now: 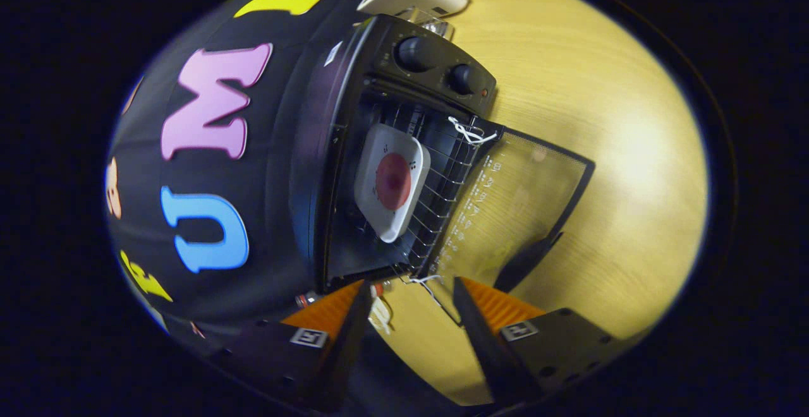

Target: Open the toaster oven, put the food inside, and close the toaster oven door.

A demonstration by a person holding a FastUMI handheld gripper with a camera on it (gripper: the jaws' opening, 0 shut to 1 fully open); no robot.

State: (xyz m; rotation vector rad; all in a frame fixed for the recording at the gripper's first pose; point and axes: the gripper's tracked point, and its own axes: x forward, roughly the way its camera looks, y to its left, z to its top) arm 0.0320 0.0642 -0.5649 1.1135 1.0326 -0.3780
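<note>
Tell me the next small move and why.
Probably bring the gripper to the free edge of the glass door and start swinging it shut. The white plate with the round red food already sits on the rack inside the toaster oven; the door lies open on the table, and the fingers are open, holding nothing.

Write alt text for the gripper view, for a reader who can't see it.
A black toaster oven stands open on a wooden table, a white plate with a round red food item on its rack. Its glass door lies folded down, and the gripper hovers open and empty just before it.
</note>
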